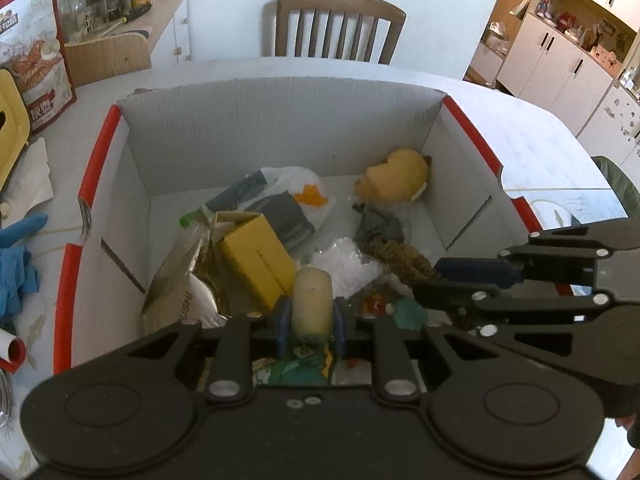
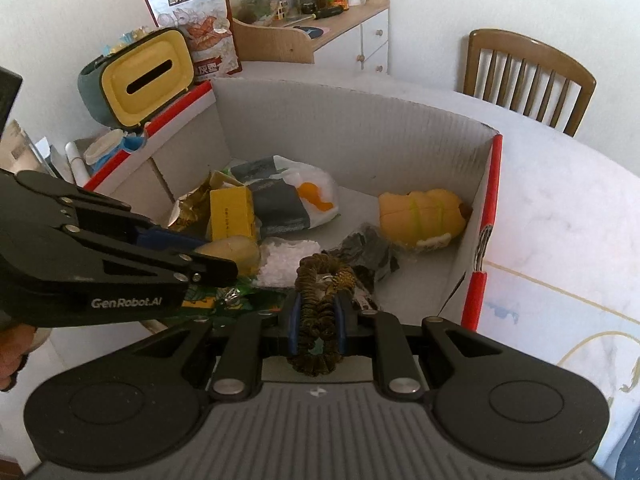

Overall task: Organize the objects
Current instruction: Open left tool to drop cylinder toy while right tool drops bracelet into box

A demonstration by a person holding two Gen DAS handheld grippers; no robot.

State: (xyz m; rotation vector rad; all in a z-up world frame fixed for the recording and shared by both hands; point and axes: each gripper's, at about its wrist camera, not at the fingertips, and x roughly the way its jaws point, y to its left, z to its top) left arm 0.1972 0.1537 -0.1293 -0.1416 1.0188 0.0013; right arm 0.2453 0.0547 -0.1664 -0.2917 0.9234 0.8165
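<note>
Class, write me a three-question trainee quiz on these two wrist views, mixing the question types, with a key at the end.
1. True or false: the left claw is open and holds nothing.
2. What does the right claw grip: A) the yellow box, B) the brown frilly scrunchie, C) the plush toy?
3. Fill in: both claws are over the red-edged cardboard ____.

Key
1. False: it is shut on a cream cylinder.
2. B
3. box
</note>
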